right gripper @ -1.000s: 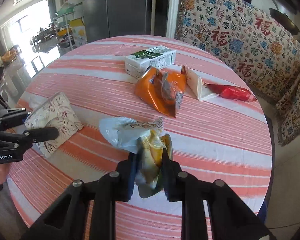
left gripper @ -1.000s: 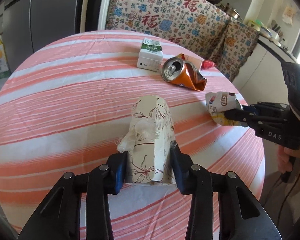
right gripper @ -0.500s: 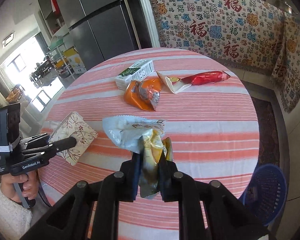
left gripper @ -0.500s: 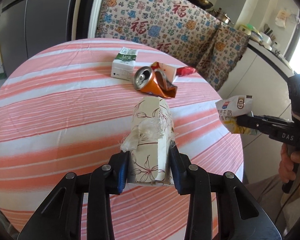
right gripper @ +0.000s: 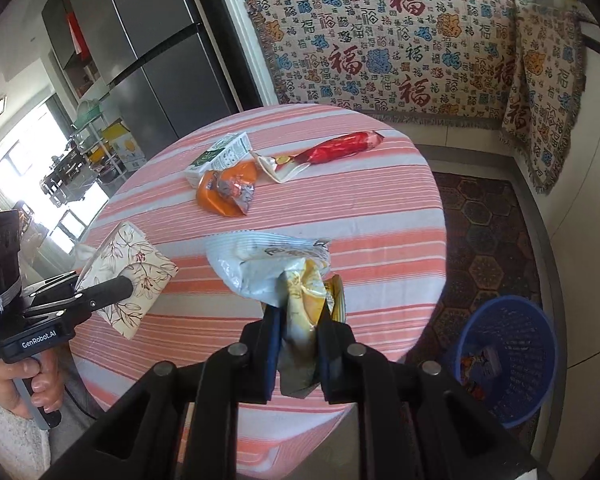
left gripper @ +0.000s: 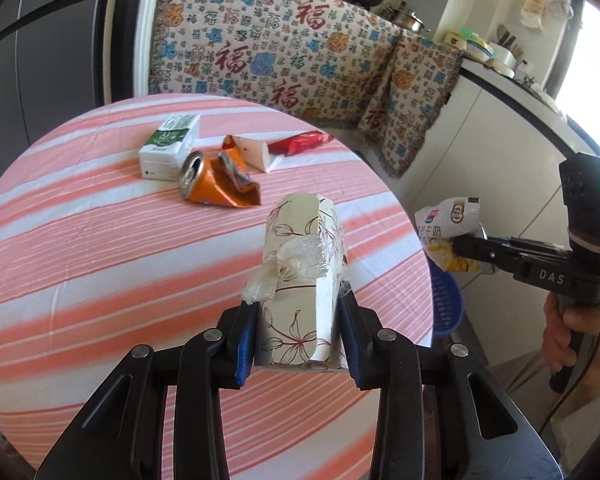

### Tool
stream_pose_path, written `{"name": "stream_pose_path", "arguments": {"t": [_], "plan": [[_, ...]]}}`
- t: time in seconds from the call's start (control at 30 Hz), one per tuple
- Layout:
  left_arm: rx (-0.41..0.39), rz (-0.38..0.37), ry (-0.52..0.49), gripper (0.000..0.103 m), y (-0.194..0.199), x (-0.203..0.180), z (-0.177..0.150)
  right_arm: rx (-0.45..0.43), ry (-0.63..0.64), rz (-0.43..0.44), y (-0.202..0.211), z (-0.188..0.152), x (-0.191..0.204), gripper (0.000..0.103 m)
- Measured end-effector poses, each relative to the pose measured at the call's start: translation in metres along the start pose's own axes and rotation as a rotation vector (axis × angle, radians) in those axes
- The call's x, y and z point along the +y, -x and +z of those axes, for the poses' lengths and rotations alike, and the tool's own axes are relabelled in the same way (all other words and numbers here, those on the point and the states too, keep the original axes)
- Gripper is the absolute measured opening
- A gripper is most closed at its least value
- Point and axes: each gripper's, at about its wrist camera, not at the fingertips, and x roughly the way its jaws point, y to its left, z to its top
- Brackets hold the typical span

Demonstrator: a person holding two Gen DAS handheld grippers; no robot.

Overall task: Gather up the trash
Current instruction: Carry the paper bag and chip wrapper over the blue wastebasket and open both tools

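My left gripper point(left gripper: 298, 344) is shut on a floral tissue pack point(left gripper: 300, 280) and holds it above the round striped table point(left gripper: 80, 240). It also shows in the right wrist view point(right gripper: 128, 276). My right gripper point(right gripper: 298, 344) is shut on a crumpled white and yellow snack bag point(right gripper: 276, 272), held above the table's right edge; the bag shows in the left wrist view point(left gripper: 448, 228) too. On the table lie a crushed orange can point(left gripper: 216, 184), a white and green milk carton point(left gripper: 170, 146), a red wrapper point(left gripper: 300, 142) and a white wrapper point(left gripper: 252, 152).
A blue mesh basket point(right gripper: 512, 356) stands on the floor right of the table, with some trash inside. A patterned cloth point(right gripper: 400, 48) covers furniture behind the table. A grey fridge point(right gripper: 148, 56) stands at the back left.
Both grippers have risen and pulled back from the table with their loads. The right one has swung right, bringing the blue basket into view.
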Motion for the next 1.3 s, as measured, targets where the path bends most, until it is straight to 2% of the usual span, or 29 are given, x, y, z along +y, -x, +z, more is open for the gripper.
{"name": "stream_pose_path", "arguments": {"t": [0.23, 0.63, 0.97, 1.3], "plan": [[0.020, -0.071, -0.076, 0.037, -0.024, -0.058, 0.013, -0.039, -0.072, -0.051, 0.032, -0.006, -0.046, 0.016], [0.072, -0.208, -0.201, 0.037, -0.084, -0.172, 0.037, -0.053, -0.262, -0.232, 0.072, -0.026, -0.160, 0.016], [0.122, -0.216, -0.248, 0.037, -0.155, -0.231, 0.049, -0.018, -0.367, -0.335, 0.060, -0.028, -0.243, 0.016], [0.211, -0.213, -0.249, 0.037, -0.220, -0.256, 0.030, 0.037, -0.511, -0.328, 0.022, -0.062, -0.310, 0.016]]}}
